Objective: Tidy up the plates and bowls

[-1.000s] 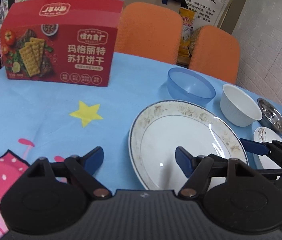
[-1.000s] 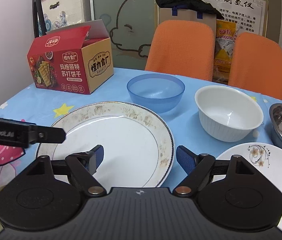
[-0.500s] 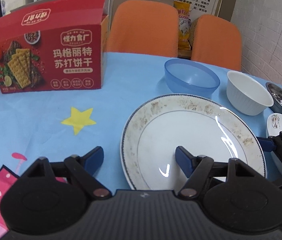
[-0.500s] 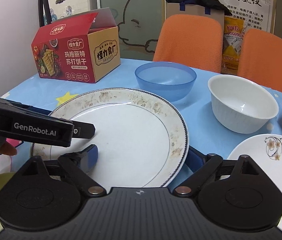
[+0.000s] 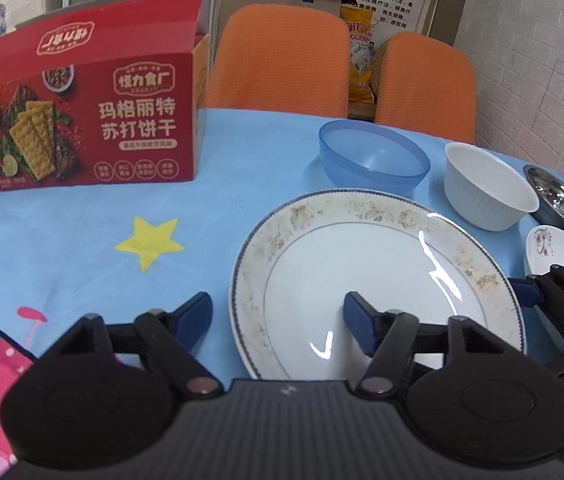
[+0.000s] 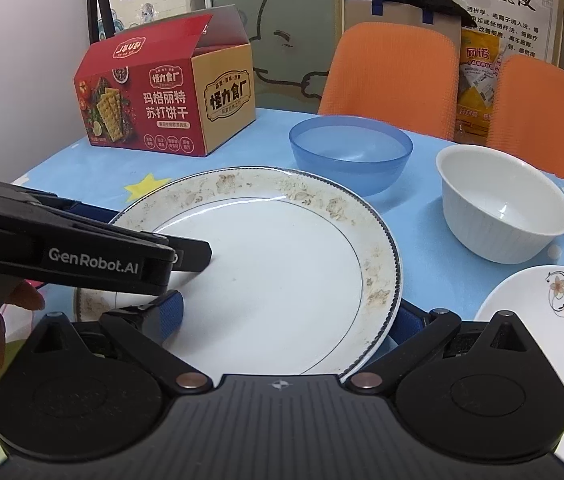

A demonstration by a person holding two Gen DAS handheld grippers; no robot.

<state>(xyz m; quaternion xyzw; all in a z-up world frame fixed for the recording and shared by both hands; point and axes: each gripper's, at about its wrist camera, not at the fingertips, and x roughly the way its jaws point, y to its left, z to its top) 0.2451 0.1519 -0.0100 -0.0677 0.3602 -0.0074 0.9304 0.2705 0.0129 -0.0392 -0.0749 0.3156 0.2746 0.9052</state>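
Note:
A large white plate (image 5: 381,276) with a worn floral rim lies on the blue tablecloth; it also shows in the right wrist view (image 6: 266,264). My left gripper (image 5: 278,320) is open and straddles the plate's left rim, one finger over the plate, one over the cloth. My right gripper (image 6: 289,320) is open and straddles the plate's right rim; its right finger sits below the rim. Behind stand a blue bowl (image 5: 373,156), a white bowl (image 5: 485,188), a steel bowl (image 5: 561,204) and a small flowered plate (image 6: 545,304).
A red cracker box (image 5: 90,120) stands open at the back left of the table (image 5: 62,240). Two orange chairs (image 5: 282,60) stand behind the table. The left gripper's body (image 6: 82,248) crosses the left of the right wrist view.
Both grippers have moved in toward the large plate, which now fills more of both views. The right gripper's fingers now straddle its right rim. Both stay open.

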